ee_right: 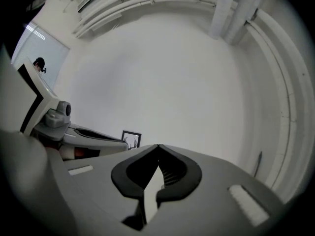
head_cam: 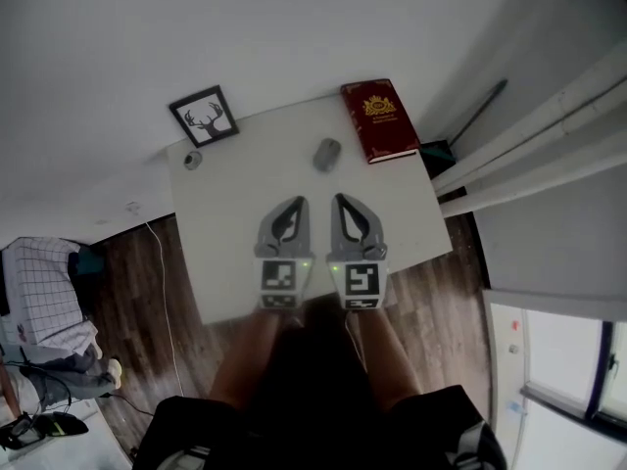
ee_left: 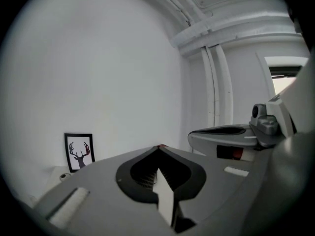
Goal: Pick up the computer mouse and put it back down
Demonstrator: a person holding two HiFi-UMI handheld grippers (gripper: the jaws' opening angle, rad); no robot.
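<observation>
HANDS OFF THE MOUSE: A person's two hand-held grippers are hanging side by side over the near half of a white rectangular table (head_cam: 220,233), with the left gripper (head_cam: 293,211) and the right gripper (head_cam: 344,210) both pointing towards the far wall. Each is showing its jaws pressed fully together with nothing between them, as each gripper's own view makes plain. The small grey rounded computer mouse (head_cam: 326,154) is lying flat on the table top beyond the jaw tips. It is sitting apart from both grippers and just left of a dark red hardback book with a gold crest (head_cam: 379,120). A black-framed picture of a deer's head (head_cam: 205,116) is standing at the table's far left corner, with a small round grey object (head_cam: 192,160) sitting near it.

The scene is fitting two stages alike: the mouse waiting to be lifted, or the mouse lying back down after a lift. Either way, good handling here is looking like a matter of keeping the closed tips clear of the smooth, domed mouse. It would likely be sliding across the bare top at a nudge, and the book is crowding its right side.
</observation>
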